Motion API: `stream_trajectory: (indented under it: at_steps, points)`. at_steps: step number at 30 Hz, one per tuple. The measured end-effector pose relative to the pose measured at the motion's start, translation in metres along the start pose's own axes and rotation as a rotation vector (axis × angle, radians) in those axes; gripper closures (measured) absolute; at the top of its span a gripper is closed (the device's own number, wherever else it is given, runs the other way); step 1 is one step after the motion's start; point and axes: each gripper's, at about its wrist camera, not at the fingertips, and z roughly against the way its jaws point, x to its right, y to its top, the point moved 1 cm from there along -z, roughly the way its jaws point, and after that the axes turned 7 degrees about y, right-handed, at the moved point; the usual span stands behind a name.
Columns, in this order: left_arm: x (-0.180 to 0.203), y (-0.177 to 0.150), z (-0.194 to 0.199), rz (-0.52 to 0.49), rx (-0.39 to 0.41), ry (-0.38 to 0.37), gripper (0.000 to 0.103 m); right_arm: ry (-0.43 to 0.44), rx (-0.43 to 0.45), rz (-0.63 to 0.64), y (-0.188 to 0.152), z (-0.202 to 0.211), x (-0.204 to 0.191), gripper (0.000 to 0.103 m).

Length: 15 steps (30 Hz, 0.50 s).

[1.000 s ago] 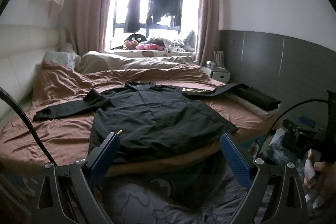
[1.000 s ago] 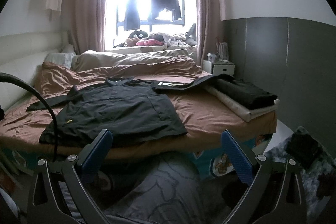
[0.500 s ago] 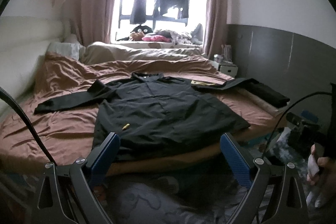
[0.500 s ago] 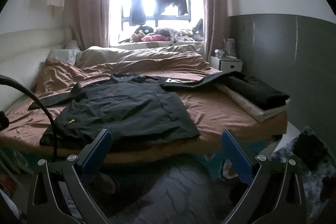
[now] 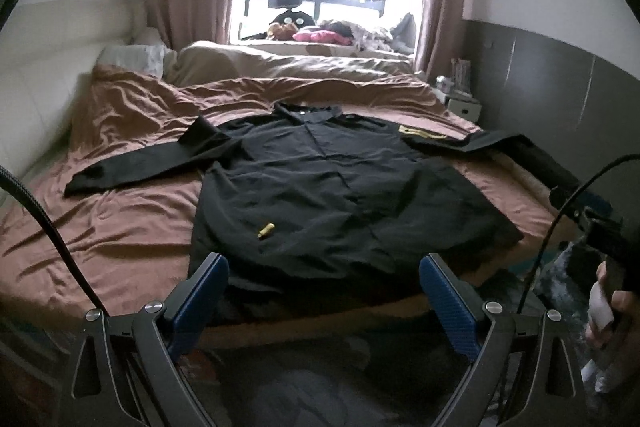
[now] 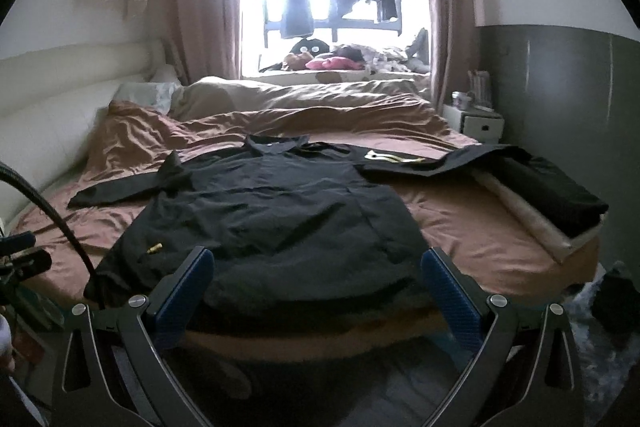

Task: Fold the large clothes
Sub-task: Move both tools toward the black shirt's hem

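A large black shirt (image 5: 328,195) (image 6: 272,215) lies flat and face up on the brown bed sheet (image 5: 120,219) (image 6: 472,227), collar toward the window, both sleeves spread out. Its hem hangs over the near bed edge. A small yellow tag (image 5: 265,230) (image 6: 153,248) sits near the hem. The right sleeve tip rests on a folded dark stack (image 6: 556,187). My left gripper (image 5: 323,291) hovers open just short of the hem. My right gripper (image 6: 316,283) is open too, in front of the hem's right part. Neither holds anything.
A padded white headboard (image 5: 52,75) runs along the left. A white nightstand (image 6: 478,123) stands at the far right, by the grey wall. Pillows and a beige duvet (image 6: 304,95) lie toward the window. A hand (image 5: 616,311) holding the other gripper shows at the right.
Both grippers have moved forward toward the bed, so the shirt's hem now lies close in front of the open fingers. The shirt has not moved.
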Motion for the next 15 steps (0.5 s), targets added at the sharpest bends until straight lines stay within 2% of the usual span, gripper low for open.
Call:
stream_trajectory:
  at_steps: [6,15]
  points:
    - [-0.017,0.017,-0.028,0.006,-0.034,0.026,0.006,0.032,-0.027,-0.012,0.022,-0.041,0.004,0.0]
    - [-0.066,0.039,-0.075,0.064,-0.086,0.088,0.006,0.067,-0.064,-0.039,0.043,-0.092,0.0,0.0]
